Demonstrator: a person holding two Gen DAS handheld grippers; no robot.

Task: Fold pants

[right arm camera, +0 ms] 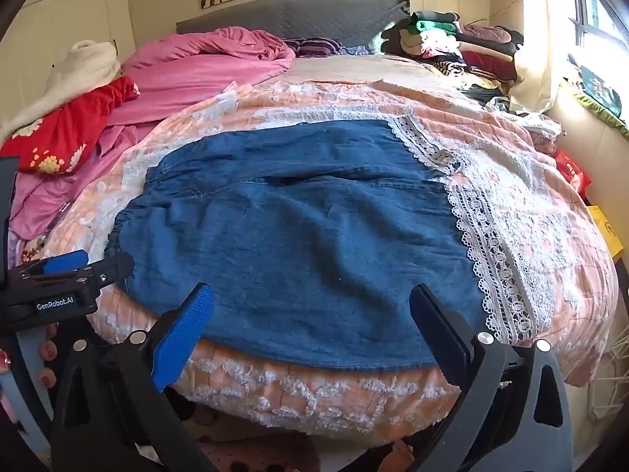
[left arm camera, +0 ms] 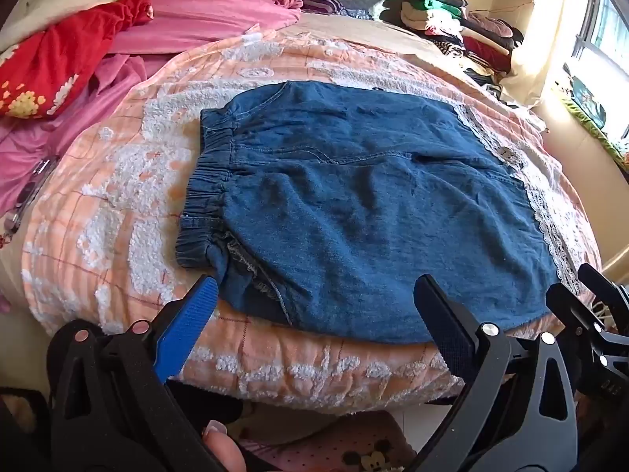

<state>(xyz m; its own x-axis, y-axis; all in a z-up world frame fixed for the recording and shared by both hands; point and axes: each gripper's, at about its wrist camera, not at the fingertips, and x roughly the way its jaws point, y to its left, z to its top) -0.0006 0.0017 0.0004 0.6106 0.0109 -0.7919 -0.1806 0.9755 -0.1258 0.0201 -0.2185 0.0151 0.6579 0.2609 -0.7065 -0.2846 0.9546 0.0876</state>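
Lower frame: our left gripper [left arm camera: 314, 306] and right gripper [right arm camera: 312, 316] gape wide, empty. Centre: blue denim lace-hemmed pants [left arm camera: 365, 212] lie flat on a peach quilted bedspread [left arm camera: 118, 196]; pink blanket [left arm camera: 204, 11] upper left.

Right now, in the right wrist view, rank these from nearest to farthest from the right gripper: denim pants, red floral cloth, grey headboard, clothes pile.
From the right gripper, jaws open:
1. Denim pants, directly ahead on the bed.
2. Red floral cloth, left, partway up the bed.
3. Clothes pile, far right corner.
4. Grey headboard, far end.
The last two are too close to call.
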